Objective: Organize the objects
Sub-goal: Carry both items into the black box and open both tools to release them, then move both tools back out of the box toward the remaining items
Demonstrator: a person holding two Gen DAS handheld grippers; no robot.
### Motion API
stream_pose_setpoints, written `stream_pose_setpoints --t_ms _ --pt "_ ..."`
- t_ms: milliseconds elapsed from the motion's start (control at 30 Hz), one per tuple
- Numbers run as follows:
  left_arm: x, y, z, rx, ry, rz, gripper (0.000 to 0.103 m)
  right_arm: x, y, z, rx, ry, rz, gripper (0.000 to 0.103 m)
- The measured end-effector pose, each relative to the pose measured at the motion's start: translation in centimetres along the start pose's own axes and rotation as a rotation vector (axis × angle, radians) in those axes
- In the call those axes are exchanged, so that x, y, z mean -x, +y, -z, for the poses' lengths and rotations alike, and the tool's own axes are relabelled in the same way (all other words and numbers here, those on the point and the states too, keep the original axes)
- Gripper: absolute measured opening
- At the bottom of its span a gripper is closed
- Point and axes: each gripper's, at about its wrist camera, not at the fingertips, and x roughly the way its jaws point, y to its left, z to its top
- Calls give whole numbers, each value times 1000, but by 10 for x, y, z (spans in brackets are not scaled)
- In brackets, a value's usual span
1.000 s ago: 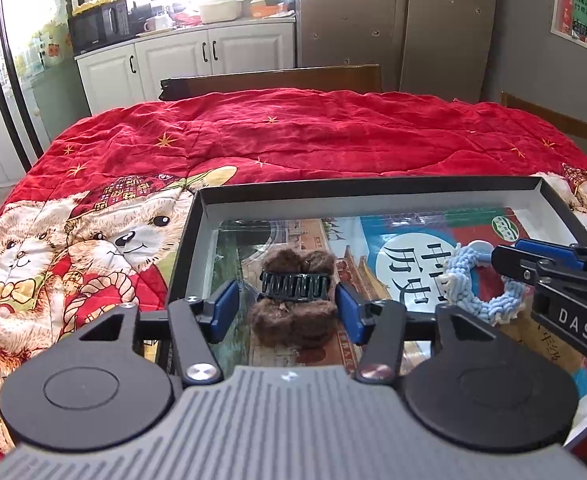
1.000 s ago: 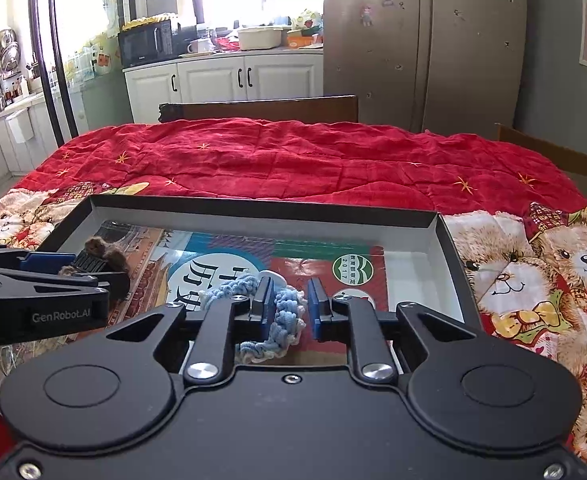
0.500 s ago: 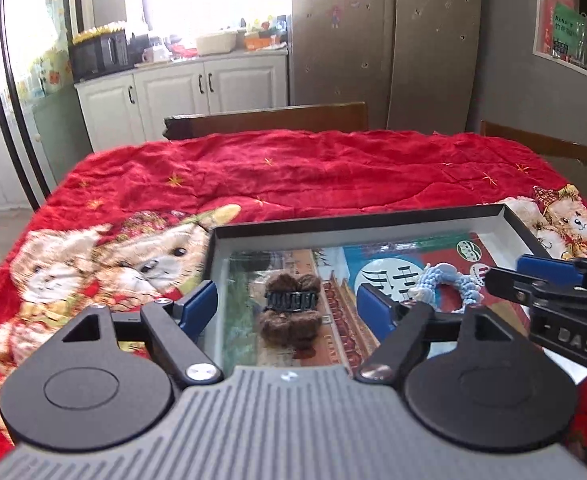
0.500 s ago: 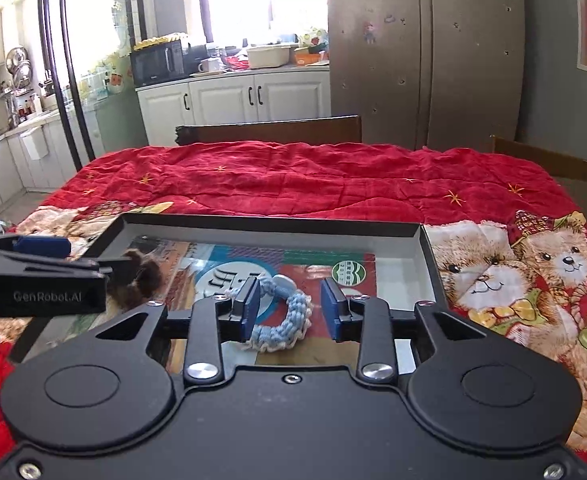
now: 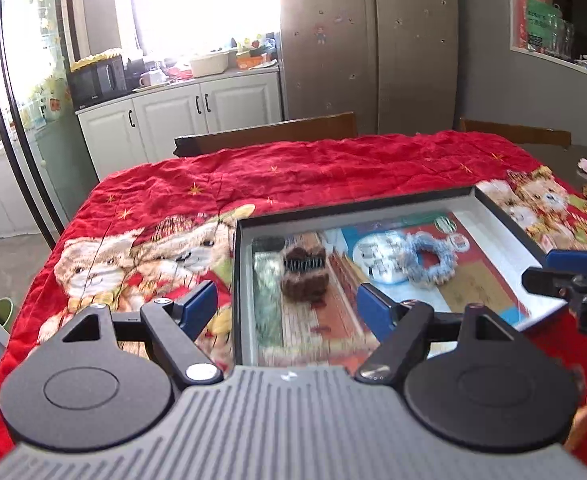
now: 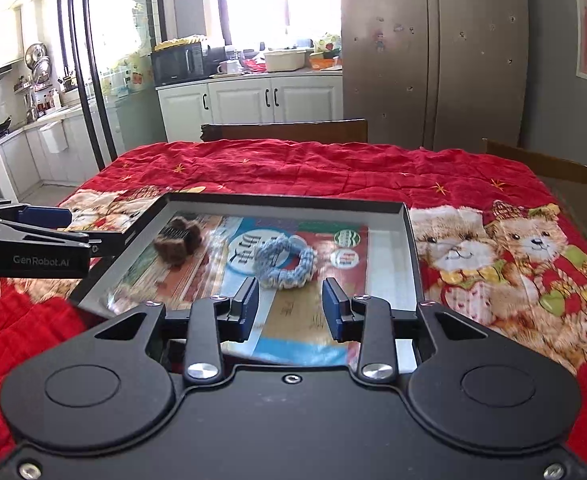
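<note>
While both hand-held grippers gape empty, the two hair pieces lie in the tray (image 6: 411, 240).
Left hand-held gripper (image 5: 287, 306) spread wide, low centre; right hand-held gripper (image 6: 290, 304) released; brown furry hair claw (image 6: 176, 240) mid-left, blue braided scrunchie (image 6: 286, 262) centre, apart.

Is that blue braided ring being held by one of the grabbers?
No, the ring lies loose in the tray, beyond the open right gripper.

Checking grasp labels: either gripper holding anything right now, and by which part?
Nothing held. Left gripper and right gripper are both open and empty; the brown hair claw and blue scrunchie lie in the tray.
</note>
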Motion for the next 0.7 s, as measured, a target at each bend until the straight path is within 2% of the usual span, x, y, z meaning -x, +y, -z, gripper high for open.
stream_pose_setpoints --t_ms 200,367,700 --pt "23 8 28 3 5 29 85 30 -2 21 7 -2 4 34" --pt "40 13 51 13 10 86 85 49 -6 42 -17 15 -5 36" --pt "50 8 98 -30 40 133 85 75 3 95 -14 6 26 37"
